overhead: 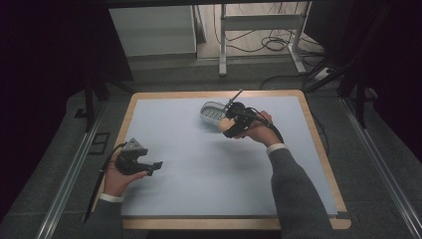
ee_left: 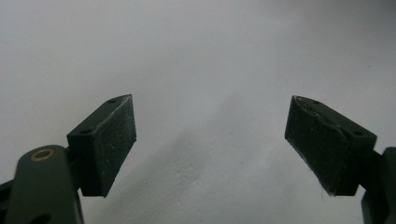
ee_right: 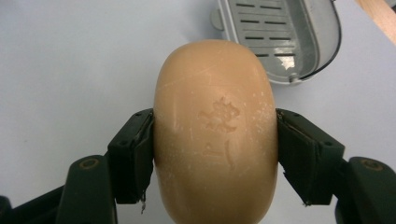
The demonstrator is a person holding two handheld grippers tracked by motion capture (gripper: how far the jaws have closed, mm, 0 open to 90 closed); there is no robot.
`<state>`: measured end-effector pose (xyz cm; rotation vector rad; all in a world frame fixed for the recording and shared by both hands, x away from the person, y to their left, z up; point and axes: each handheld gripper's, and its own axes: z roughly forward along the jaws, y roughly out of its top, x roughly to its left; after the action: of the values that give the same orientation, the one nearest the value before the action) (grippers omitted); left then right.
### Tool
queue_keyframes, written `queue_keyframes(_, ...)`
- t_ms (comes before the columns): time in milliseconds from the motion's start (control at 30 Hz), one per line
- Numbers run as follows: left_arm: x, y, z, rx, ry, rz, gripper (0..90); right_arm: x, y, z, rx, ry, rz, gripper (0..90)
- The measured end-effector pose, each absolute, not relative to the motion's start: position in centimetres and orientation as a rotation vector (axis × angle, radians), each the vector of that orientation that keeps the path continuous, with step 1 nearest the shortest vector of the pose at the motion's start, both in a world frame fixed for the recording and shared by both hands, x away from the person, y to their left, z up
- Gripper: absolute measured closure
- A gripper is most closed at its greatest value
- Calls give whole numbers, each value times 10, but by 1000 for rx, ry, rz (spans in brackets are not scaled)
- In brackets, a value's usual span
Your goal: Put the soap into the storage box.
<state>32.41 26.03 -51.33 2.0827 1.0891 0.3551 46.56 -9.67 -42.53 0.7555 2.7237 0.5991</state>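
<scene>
We see the tan oval soap bar [ee_right: 215, 130], stamped with a raised mark, clamped across its width between the two pads of the right claw [ee_right: 215, 154], which holds it above the pale blue tabletop [overhead: 209, 169] just beside the grey slotted soap dish [ee_right: 280, 37]. In the high view we locate the soap bar [overhead: 225, 124] and right claw [overhead: 230, 123] toward the far centre of the tabletop, the dish [overhead: 213, 112] just behind them. We see the left claw [ee_left: 210, 144] released, its jaws spread wide with nothing between them, held in the left hand [overhead: 119, 174] near the tabletop's near left edge, well apart from the soap.
</scene>
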Motion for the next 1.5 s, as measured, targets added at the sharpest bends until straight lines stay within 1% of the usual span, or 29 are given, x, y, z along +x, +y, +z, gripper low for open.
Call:
queue_keyframes(533, 325, 262, -515, 2079, 1093, 348, 168, 496, -90, -431, 734, 2716, 587, 325)
queue_keyframes(900, 325, 262, -514, 2065, 1084, 330, 168, 511, -84, -430, 670, 2736, 604, 325)
queue_keyframes(1500, 326, 263, -516, 2075, 1092, 338, 168, 535, -67, -431, 633, 2746, 593, 325)
